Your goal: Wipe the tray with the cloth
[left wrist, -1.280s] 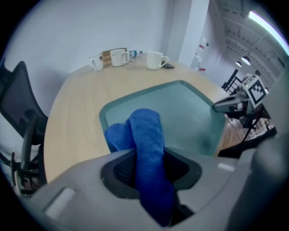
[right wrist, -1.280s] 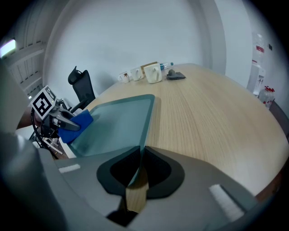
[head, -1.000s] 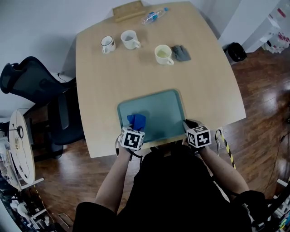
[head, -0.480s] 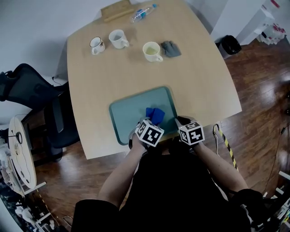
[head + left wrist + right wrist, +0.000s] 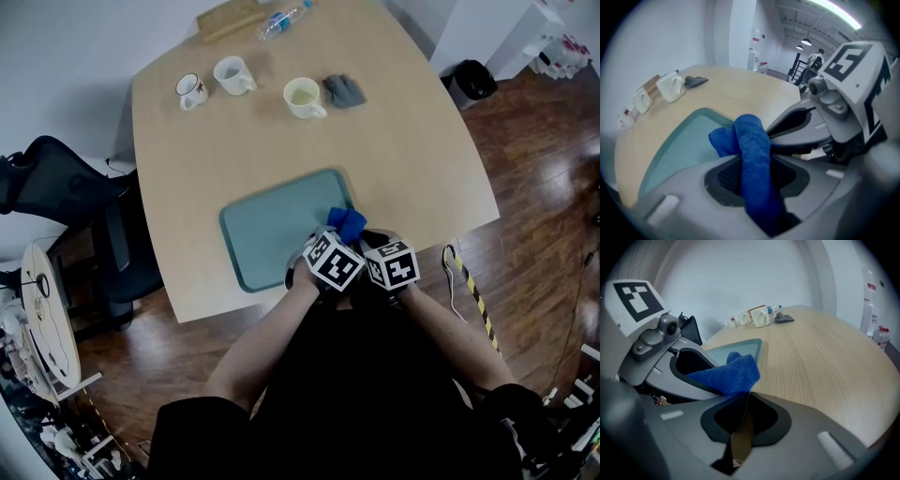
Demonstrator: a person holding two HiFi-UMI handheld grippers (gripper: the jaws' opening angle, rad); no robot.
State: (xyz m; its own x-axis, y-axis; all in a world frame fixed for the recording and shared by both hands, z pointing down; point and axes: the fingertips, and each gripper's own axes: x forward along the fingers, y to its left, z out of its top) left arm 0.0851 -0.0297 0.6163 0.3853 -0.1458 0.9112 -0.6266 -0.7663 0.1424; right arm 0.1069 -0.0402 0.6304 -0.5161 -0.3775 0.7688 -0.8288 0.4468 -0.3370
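A teal tray lies on the wooden table near its front edge. My left gripper is shut on a folded blue cloth, which rests at the tray's near right corner. In the left gripper view the cloth runs up between the pads and droops onto the tray. My right gripper sits right beside the left one, jaws closed on the tray's right rim. In the right gripper view the tray shows ahead, its rim leading into the narrow slit of my right gripper; the cloth hides the join.
At the table's far side stand three mugs, a grey rag, a water bottle and a wooden block. A black office chair stands left of the table. A black bin sits on the floor at the right.
My left gripper has slid the blue cloth across the tray from its near left part to its near right corner. The right gripper has stayed at the tray's right corner.
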